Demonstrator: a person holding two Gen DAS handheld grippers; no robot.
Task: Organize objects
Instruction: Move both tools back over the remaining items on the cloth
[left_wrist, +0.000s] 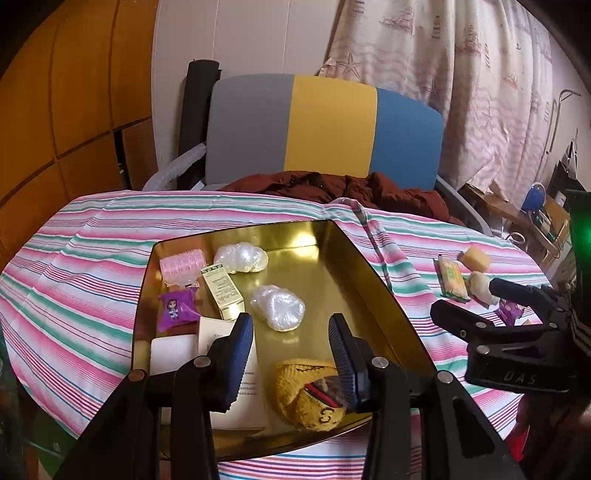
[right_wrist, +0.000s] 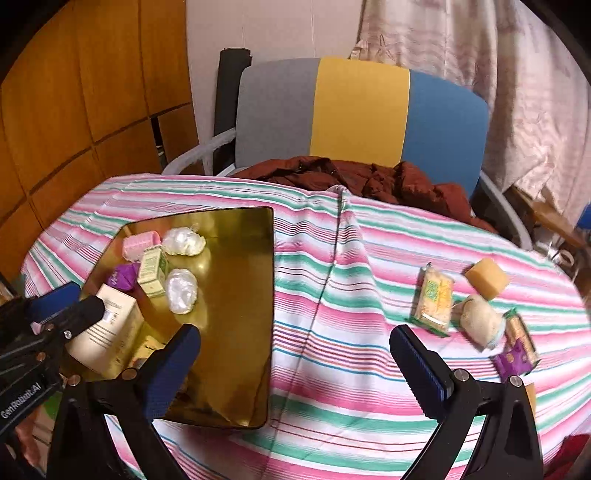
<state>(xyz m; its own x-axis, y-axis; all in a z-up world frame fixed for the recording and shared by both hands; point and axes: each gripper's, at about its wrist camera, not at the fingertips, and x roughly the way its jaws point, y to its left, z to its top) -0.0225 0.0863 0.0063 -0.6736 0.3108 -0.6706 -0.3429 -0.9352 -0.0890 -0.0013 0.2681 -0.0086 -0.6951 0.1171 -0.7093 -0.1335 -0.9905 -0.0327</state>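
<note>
Gold tray (left_wrist: 332, 258): shallow metal tray on the left half of the striped surface (right_wrist: 332, 295), already holding sorted items.
Tray contents, far end: pink hair roller (left_wrist: 181, 265); two clear crumpled plastic bundles (left_wrist: 241, 257) (left_wrist: 277, 307).
Tray contents, middle: small green-and-cream carton (left_wrist: 222, 292), upright; purple cartoon-print packet (left_wrist: 176, 309) just beside it.
Tray contents, near end: white box (right_wrist: 107, 332) with printed text; yellow knitted pouch (left_wrist: 306, 395) lying on the tray floor.
Loose items: right half of the surface, well apart from the tray. Green-and-yellow snack packet (right_wrist: 434, 297), yellow sponge block (right_wrist: 487, 277), pale round wrapped item (right_wrist: 480, 319), purple packet (right_wrist: 513, 360), clustered close together.
Left gripper (left_wrist: 291, 354): above the tray's near end, jaws partly apart, nothing between them (the right pad sits at the knitted pouch's edge; contact cannot be told).
Right gripper (right_wrist: 295, 363): jaws wide apart, holding nothing, over bare cloth between the tray and the loose items.
Background: chair (left_wrist: 325, 129) banded grey, yellow and blue, with a brown jacket (left_wrist: 351, 192) heaped on its seat; patterned curtain (left_wrist: 461, 74) behind.
</note>
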